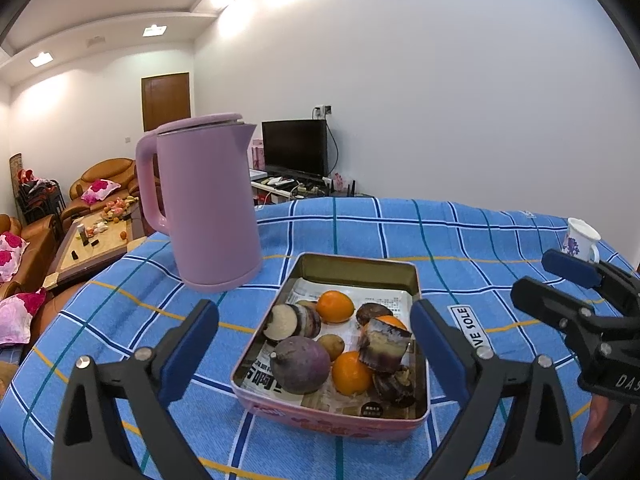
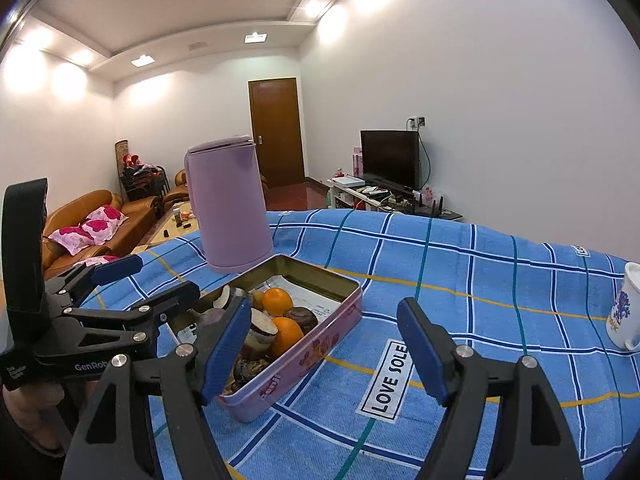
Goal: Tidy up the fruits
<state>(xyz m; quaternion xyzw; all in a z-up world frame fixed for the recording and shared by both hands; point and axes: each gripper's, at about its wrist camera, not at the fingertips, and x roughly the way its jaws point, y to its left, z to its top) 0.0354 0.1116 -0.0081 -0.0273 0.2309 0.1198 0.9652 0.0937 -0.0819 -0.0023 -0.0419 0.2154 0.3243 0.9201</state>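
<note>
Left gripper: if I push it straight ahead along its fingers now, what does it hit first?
Most likely the pink tin of fruit. The left gripper is open, its fingers straddle the tin, and its line dips toward the purple fruit and oranges inside. Depth is unclear, so the tin's near wall may come first.

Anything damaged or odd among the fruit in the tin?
Yes. Several pieces in the tin look cut or spoiled: a halved dark fruit, a discoloured chunk and broken dark husks. The oranges look whole.
</note>
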